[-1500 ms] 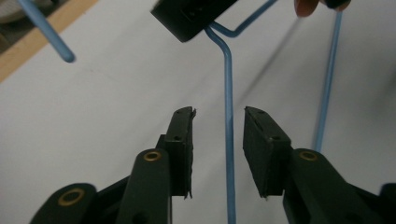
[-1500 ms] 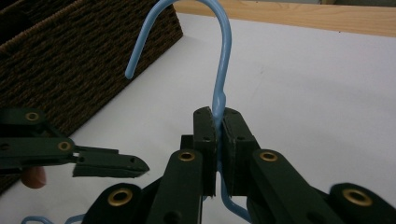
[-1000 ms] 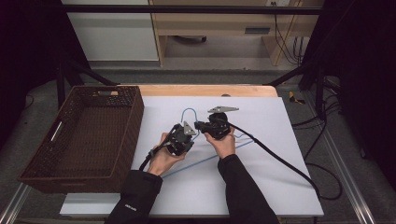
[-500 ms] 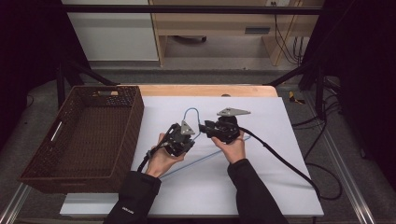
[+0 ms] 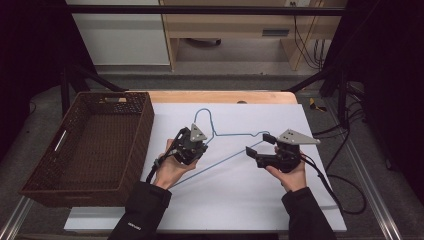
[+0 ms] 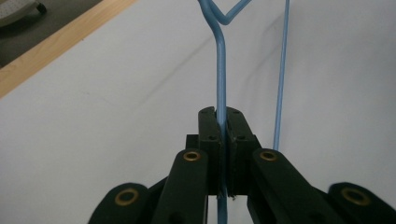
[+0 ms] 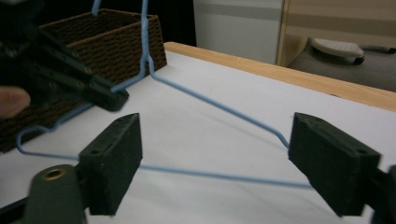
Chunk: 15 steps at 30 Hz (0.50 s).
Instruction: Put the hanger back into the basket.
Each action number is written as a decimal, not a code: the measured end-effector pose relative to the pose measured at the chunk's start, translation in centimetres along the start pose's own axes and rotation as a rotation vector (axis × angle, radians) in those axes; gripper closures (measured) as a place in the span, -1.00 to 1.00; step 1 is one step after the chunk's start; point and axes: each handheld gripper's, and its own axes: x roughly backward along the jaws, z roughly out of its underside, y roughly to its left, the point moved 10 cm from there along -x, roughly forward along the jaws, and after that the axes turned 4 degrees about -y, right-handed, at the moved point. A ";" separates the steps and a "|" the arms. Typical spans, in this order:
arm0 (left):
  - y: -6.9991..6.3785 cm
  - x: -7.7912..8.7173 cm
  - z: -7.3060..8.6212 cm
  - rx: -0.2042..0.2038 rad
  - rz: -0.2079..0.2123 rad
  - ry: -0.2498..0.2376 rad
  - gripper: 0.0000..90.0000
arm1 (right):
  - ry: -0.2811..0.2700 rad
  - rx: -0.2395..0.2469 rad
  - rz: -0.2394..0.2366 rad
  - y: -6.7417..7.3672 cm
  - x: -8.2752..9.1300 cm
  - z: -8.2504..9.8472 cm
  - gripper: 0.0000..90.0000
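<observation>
A blue wire hanger point(image 5: 239, 134) is held a little above the white table point(image 5: 240, 200), its hook toward the far side. My left gripper point(image 5: 201, 144) is shut on the hanger's wire just below the twisted neck; in the left gripper view the pads point(image 6: 209, 128) pinch the blue hanger wire point(image 6: 221, 70). My right gripper point(image 5: 259, 145) is at the hanger's right corner and its jaws have just been opening. In the right gripper view my right gripper point(image 7: 219, 154) stands wide open. The hanger's bottom bar point(image 7: 210, 175) runs across the gap and neither pad touches it.
A dark woven basket point(image 5: 145, 125) stands at the table's left and shows in the right gripper view as the basket point(image 7: 116, 32) behind the left gripper point(image 7: 105, 95). The table's wooden far edge point(image 5: 220, 96) lies beyond the hook. Cables trail off at the right.
My right gripper has let go near the hanger's neck, opened, and moved right to the hanger's right corner. The left gripper keeps its hold and has risen slightly.
</observation>
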 end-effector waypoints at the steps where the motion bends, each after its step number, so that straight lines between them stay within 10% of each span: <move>1: 0.1 0.2 -0.2 0.000 -0.008 -0.009 0.94 | 0.002 0.016 0.007 -0.1 0.6 0.3 -0.69; 15: 0.5 4.3 -2.8 -0.024 -0.011 -0.048 0.94 | 0.031 0.041 0.034 -0.4 4.4 3.1 -0.94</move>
